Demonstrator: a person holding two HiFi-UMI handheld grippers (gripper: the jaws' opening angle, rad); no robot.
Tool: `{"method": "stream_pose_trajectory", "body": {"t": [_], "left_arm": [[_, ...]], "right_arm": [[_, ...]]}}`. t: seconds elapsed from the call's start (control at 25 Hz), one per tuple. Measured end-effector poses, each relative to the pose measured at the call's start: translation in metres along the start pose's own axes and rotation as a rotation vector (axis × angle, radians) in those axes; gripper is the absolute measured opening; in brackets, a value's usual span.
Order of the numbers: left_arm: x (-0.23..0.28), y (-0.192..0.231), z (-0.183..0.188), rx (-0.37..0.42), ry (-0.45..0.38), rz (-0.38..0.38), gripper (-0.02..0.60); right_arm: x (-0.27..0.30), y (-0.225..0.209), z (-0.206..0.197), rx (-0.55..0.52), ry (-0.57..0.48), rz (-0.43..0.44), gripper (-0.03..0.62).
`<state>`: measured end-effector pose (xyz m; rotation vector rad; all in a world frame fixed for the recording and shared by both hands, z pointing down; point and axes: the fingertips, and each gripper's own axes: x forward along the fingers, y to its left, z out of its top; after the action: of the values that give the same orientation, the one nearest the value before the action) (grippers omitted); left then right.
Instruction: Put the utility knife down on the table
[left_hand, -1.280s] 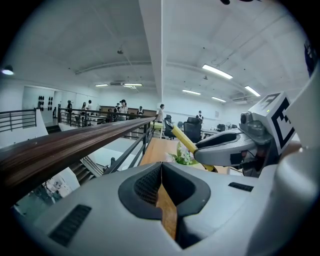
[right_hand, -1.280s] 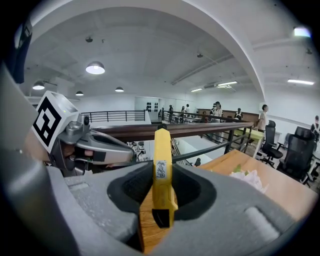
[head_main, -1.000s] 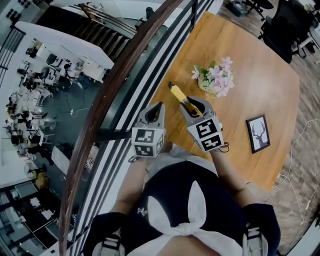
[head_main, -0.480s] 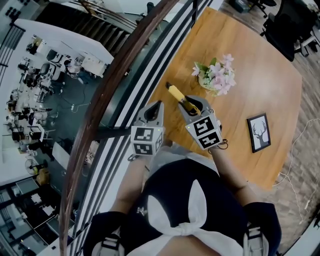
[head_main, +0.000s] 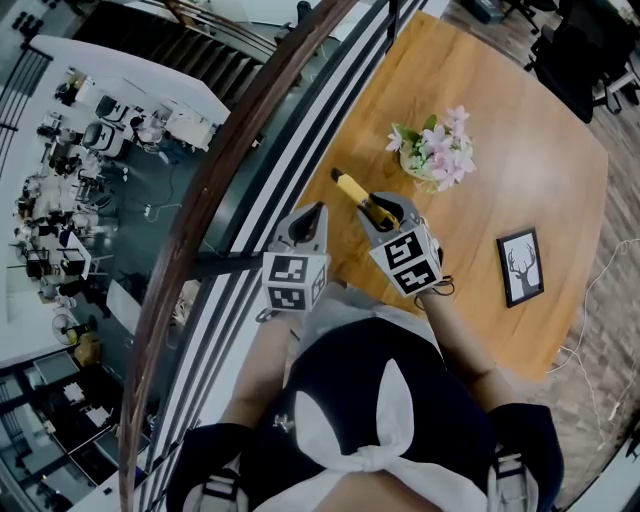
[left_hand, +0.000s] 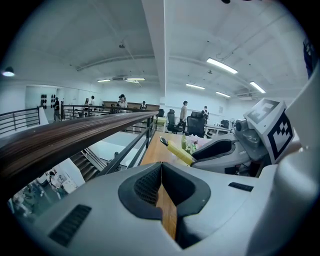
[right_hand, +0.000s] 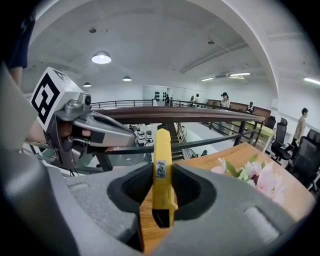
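In the head view, the right gripper (head_main: 383, 208) clamps the one yellow plastic utility knife (head_main: 352, 188) by its rear half. The blade end points out over the light-brown wooden table (head_main: 520, 140), probably so the knife can be laid flat on the bare patch near the single pot of pink flowers (head_main: 435, 155). One black-framed deer picture (head_main: 520, 266) lies well apart. The left gripper (head_main: 308, 222) hovers beside the right one.

In the left gripper view, its two jaws are together with nothing between them, apparently just kept clear.

In the right gripper view, both pads press on the knife's flanks. The knife is above the tabletop and not yet set down.
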<state>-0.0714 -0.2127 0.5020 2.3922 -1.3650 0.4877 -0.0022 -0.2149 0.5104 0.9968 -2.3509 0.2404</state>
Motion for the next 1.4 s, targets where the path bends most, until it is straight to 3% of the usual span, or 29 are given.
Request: {"method": "stream_pose_trajectory", "body": {"t": [1.4], "left_arm": [[0.009, 0.008, -0.033, -0.047, 0.064, 0.007, 0.018]], "right_arm": [[0.044, 0.012, -0.055, -0.086, 0.164, 0.092, 0.118]]}}
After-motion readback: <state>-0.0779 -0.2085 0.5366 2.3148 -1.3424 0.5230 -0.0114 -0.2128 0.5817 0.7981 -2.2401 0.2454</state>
